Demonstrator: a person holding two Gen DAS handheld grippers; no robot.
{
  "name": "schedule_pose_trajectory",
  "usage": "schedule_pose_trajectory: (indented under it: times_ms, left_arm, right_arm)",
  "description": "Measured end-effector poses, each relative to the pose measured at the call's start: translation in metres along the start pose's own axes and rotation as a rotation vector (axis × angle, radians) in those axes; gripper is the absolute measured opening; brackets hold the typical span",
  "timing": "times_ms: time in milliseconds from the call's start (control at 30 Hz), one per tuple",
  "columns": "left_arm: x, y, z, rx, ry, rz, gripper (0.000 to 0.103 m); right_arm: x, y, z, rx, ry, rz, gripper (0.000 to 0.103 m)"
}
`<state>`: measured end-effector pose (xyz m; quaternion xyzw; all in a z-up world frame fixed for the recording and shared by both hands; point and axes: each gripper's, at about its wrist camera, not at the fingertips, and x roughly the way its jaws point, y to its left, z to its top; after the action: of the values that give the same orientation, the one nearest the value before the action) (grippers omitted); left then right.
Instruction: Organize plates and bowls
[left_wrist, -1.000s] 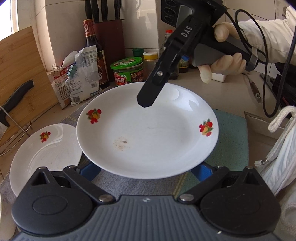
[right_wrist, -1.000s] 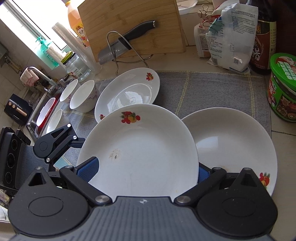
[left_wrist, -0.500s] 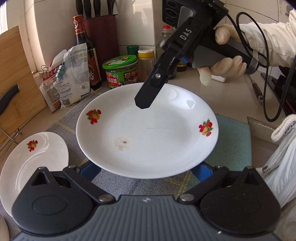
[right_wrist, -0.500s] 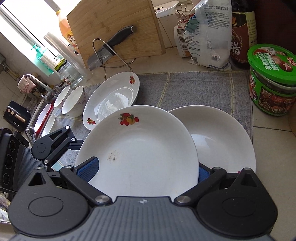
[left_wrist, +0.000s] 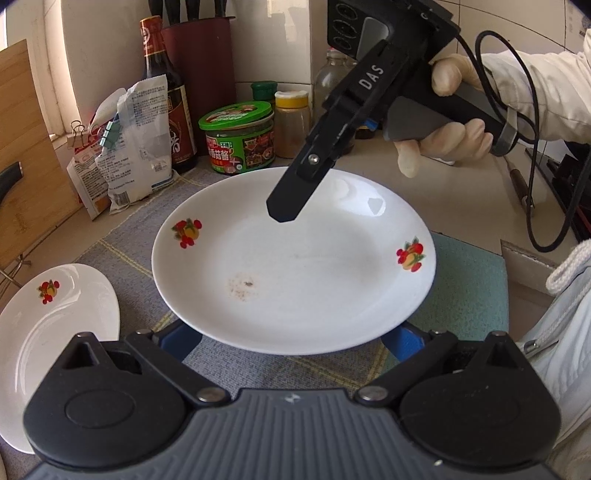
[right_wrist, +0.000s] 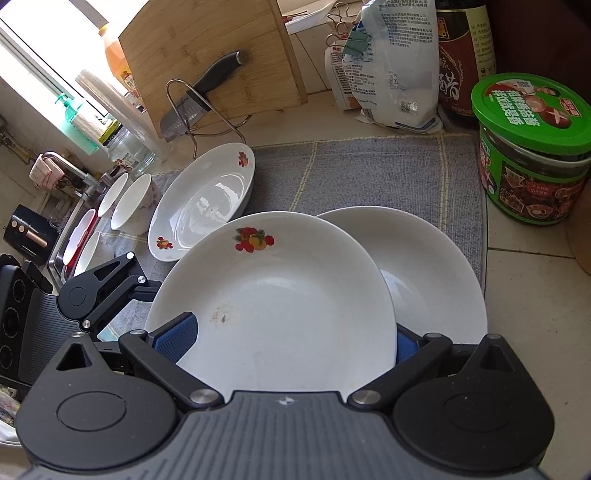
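A white deep plate (left_wrist: 295, 266) with fruit prints and a brown smudge hangs above the grey mat (right_wrist: 369, 173). My right gripper (right_wrist: 291, 339) is shut on its rim: one blue pad lies on top, the other underneath. Seen from the left wrist, its upper finger (left_wrist: 295, 192) lies over the far rim. My left gripper (left_wrist: 291, 334) is open, with both pads under the plate's near rim. A second plate (right_wrist: 443, 280) lies on the mat partly under the held one. A third plate (right_wrist: 207, 199) lies to the left, beside white bowls (right_wrist: 133, 203).
A green-lidded jar (right_wrist: 532, 147), a soy sauce bottle (left_wrist: 166, 96) and clipped bags (right_wrist: 391, 66) stand along the back. A cutting board (right_wrist: 207, 48) with a knife (right_wrist: 199, 99) leans at back left. A teal cloth (left_wrist: 469, 295) lies right of the mat. A gloved hand (left_wrist: 443, 136) holds the right gripper.
Both grippers and the held plate have moved right and back toward the jars. The third plate has slid left in both views. Neither grip has changed.
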<state>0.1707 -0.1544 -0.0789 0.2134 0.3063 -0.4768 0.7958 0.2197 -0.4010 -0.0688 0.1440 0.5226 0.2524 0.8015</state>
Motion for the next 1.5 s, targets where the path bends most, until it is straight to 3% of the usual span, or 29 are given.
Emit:
schedule_pose_trajectory:
  times_ms: [1500]
  left_arm:
    - [0.037, 0.017, 0.013, 0.081, 0.048, -0.044, 0.102]
  right_arm:
    - [-0.010, -0.023, -0.012, 0.083, -0.010, -0.031, 0.103]
